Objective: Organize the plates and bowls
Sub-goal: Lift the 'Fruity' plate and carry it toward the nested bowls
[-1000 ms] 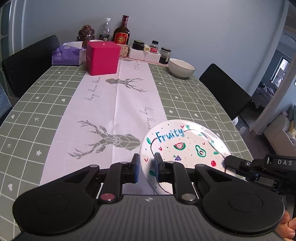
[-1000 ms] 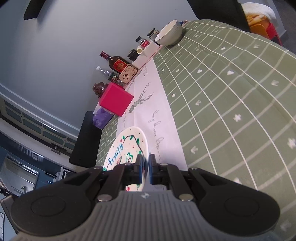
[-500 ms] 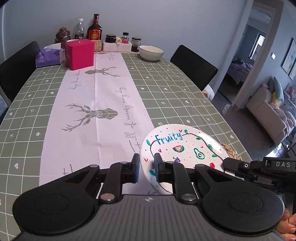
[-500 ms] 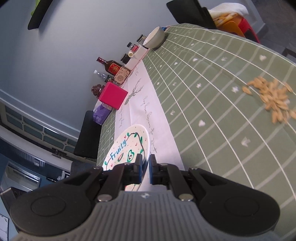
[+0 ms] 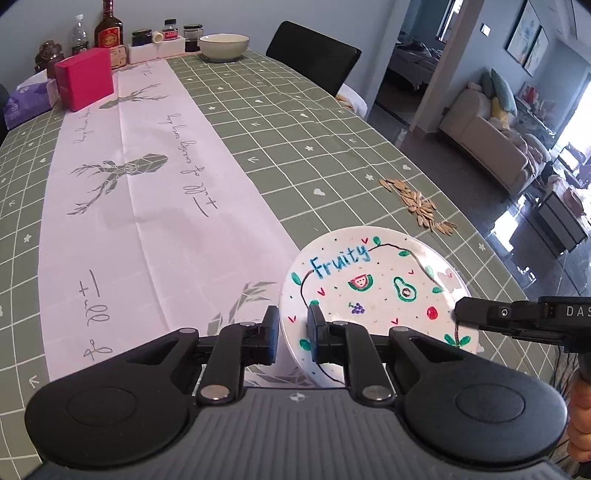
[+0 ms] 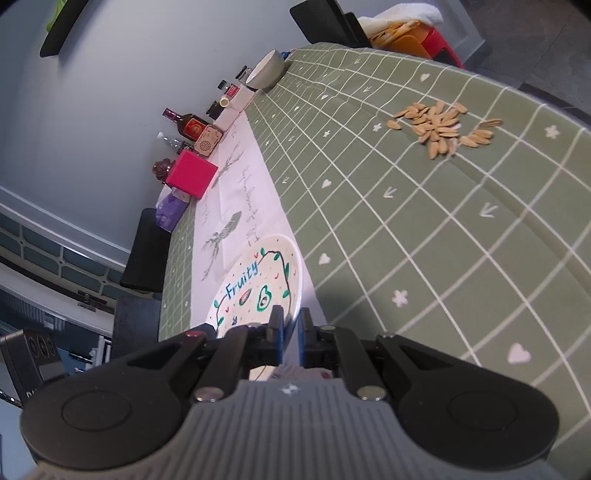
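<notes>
While held by both tongs, plate (image 5: 376, 291) hangs tilted above worktop (image 5: 295, 147), clear of the cloth. Left tongs (image 5: 293, 332) nipped narrow on the near rim, one pad above and one below. Right tongs (image 6: 291, 326) pinched almost fully together on the opposite rim, seen in the left view as a black arm ending at the plate's edge just right of the left tongs.

Likely glazed ceramic: stiff, smooth, slippery at the lip, breakable if dropped. Moderate weight for a thin rim grip, so best taken deep on the rim at two opposite points, as now, and kept near level.

Readable on the plate: "Fruity" in blue, with drawn watermelon, avocado, grapes and leaves. "DAS" in white on the right tongs' body, cut off by the frame edge. Cursive script on the runner (image 5: 147, 192) ahead of the left tongs, too loose to read. Red label on the bottle (image 5: 109, 31) far ahead, illegible.

Bowl (image 5: 223, 46) far ahead by the wall; seeds (image 5: 417, 205) ahead and right of the plate.
</notes>
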